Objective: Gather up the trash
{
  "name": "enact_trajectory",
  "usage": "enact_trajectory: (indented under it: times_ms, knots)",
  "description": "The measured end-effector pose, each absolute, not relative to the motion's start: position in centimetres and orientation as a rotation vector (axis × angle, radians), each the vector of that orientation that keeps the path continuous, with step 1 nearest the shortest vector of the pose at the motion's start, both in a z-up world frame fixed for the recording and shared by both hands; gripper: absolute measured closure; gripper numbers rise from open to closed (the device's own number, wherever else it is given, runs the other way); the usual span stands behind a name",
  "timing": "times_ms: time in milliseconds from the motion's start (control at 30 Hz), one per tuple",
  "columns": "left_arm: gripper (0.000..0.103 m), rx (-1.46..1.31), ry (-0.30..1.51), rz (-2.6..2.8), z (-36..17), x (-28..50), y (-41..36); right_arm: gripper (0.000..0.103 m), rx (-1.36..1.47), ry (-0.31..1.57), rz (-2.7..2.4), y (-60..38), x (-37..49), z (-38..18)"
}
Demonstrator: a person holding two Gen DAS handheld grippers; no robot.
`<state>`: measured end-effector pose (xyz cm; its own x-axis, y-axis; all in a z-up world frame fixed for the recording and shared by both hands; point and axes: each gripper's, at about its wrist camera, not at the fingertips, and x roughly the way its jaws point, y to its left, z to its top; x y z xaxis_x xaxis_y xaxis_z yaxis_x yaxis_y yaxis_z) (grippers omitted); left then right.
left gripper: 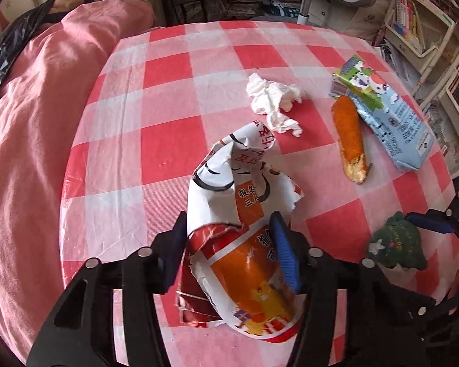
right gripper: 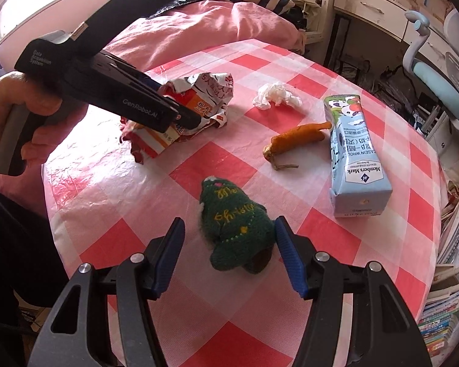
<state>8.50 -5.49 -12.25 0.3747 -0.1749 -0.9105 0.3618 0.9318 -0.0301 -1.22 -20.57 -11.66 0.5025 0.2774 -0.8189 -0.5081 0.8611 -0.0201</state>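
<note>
On the red-and-white checked table (left gripper: 165, 61) lies a crumpled printed paper wrapper (left gripper: 229, 189), and my left gripper (left gripper: 229, 223) is shut on its near end, a pad pressing each side. The right wrist view shows that gripper (right gripper: 183, 116) slanting down onto the wrapper (right gripper: 205, 91). My right gripper (right gripper: 228, 223) stands open around a green knitted tree toy (right gripper: 232, 223), with a gap at the left pad. Further out lie a white tissue wad (left gripper: 275, 104), an orange carrot piece (left gripper: 348, 134) and a flattened blue milk carton (left gripper: 385, 113).
Pink bedding (left gripper: 30, 122) borders the table's left side. A desk chair (right gripper: 443, 85) and bookshelves (left gripper: 413, 21) stand beyond the far and right edges. A person's hand (right gripper: 3, 116) grips the left tool's handle over the near-left table edge.
</note>
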Motion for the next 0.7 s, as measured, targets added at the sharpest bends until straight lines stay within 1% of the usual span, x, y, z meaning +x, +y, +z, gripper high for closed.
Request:
enact_trajectory:
  times_ms: [33, 67, 167, 233, 300, 500, 700]
  knots:
    - [0.064, 0.169, 1.130, -0.355, -11.9, 8.4, -5.6, 0.044, -0.274, 0.930, 0.482, -20.5, -1.2, -11.7]
    - [0.067, 0.155, 1.121, -0.360, -11.5, 8.3, -5.7, 0.044, -0.274, 0.931, 0.483, -20.5, -1.2, -11.7]
    - [0.072, 0.125, 1.077, -0.359, -10.0, 8.1, -5.7, 0.046, -0.272, 0.930, 0.485, -20.5, -1.1, -11.7]
    - [0.073, 0.102, 1.046, -0.363, -8.9, 8.0, -5.5, 0.050, -0.271, 0.929, 0.485, -20.4, -1.0, -11.7]
    - [0.076, 0.077, 1.021, -0.374, -7.9, 7.9, -5.4, 0.058, -0.271, 0.932, 0.485, -20.4, -1.0, -11.7]
    - [0.076, 0.039, 0.969, -0.394, -5.9, 7.4, -5.3, 0.064, -0.275, 0.917, 0.490, -20.1, -1.1, -11.5]
    - [0.076, 0.009, 0.933, -0.395, -4.8, 7.3, -5.0, 0.066, -0.282, 0.897, 0.496, -19.8, -1.0, -11.3]
